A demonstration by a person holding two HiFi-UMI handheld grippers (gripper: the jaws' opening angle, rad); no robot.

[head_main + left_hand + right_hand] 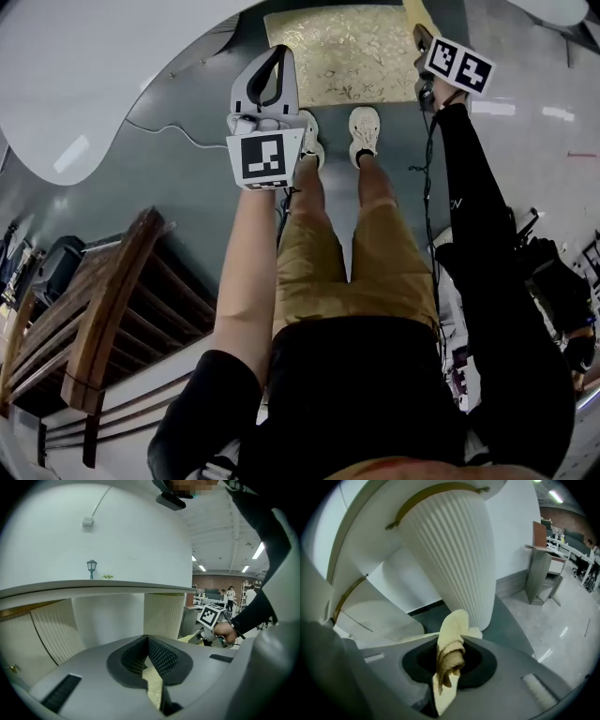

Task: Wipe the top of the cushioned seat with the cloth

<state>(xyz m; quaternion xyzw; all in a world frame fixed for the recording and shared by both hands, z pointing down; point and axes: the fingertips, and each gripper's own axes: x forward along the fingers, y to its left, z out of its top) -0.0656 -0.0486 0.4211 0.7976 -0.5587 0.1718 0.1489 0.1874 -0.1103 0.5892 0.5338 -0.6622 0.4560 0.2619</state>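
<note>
The right gripper point(455, 639) pinches a pale yellow towel-like cloth point(451, 656). In the right gripper view its jaws are pressed onto a bunched fold. A rounded flap stands up past the tips, and a thinner tail hangs toward the lower centre of the frame. The left gripper point(146, 639) has its jaws pressed together at the tips with nothing between them.

In the head view both grippers are held out in front of the person, at the upper centre and upper right of the frame, near the white shoes point(364, 131). Just beyond the shoes, at the top centre, lies a gold patterned rectangular pad point(342, 52), which I take for the cushioned seat. The cloth does not touch it, so the wiping looks not yet begun.

- **Cloth pulled free:** the hold is on a narrow bunch, so dragging it across the patterned fabric could pull the cloth out of the jaws.
- **Jaws rubbing the seat:** only a small flap projects past the tips. If the gripper comes down steeply, the hard jaws rather than the cloth may rub the seat.
- **Missed areas:** a bunched cloth probably wipes a thin stripe, so parts of the top could be missed.
- **Cable snag:** the black cable point(429, 187) along the right arm could snag on the legs as the person bends.

The dark brown slatted wooden chair point(103, 319) at the lower left is well apart from the grippers.
</note>
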